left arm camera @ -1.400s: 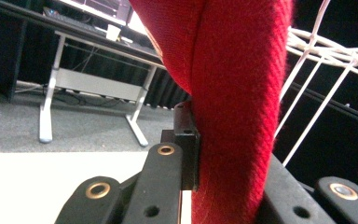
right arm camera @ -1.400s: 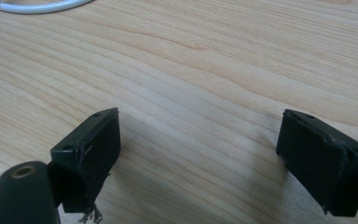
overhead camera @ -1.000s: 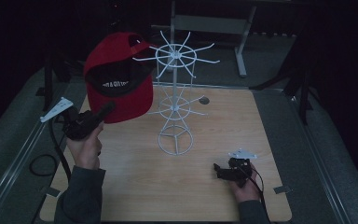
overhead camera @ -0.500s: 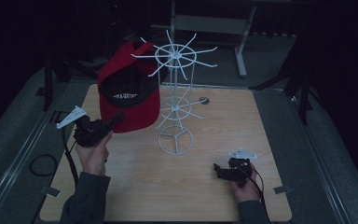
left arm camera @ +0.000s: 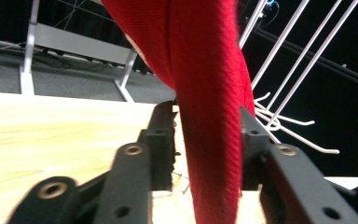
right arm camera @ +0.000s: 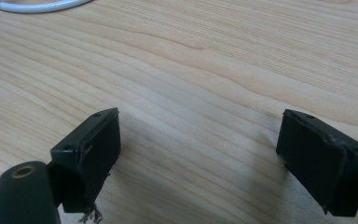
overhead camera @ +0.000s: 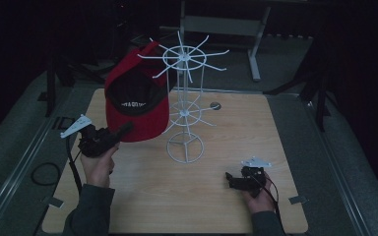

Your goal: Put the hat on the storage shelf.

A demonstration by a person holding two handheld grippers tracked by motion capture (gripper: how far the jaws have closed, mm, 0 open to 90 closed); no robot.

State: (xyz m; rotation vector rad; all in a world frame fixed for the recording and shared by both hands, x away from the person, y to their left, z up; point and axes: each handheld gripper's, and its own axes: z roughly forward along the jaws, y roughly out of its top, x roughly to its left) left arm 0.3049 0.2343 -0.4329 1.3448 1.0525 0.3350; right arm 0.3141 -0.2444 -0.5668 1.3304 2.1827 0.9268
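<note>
One red cap (overhead camera: 138, 105) hiding rack (overhead camera: 184, 113) hooks, brim between parted left gripper (left arm camera: 207, 135) fingers.

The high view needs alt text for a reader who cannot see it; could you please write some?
A red cap hangs on a white wire rack standing on a wooden table, its brim between the parted fingers of the left gripper. The right gripper rests open on the table near the front edge, apart from the rack.

From above I see a dim, grainy room; my gripper views are brighter, their near edges blurred.
</note>
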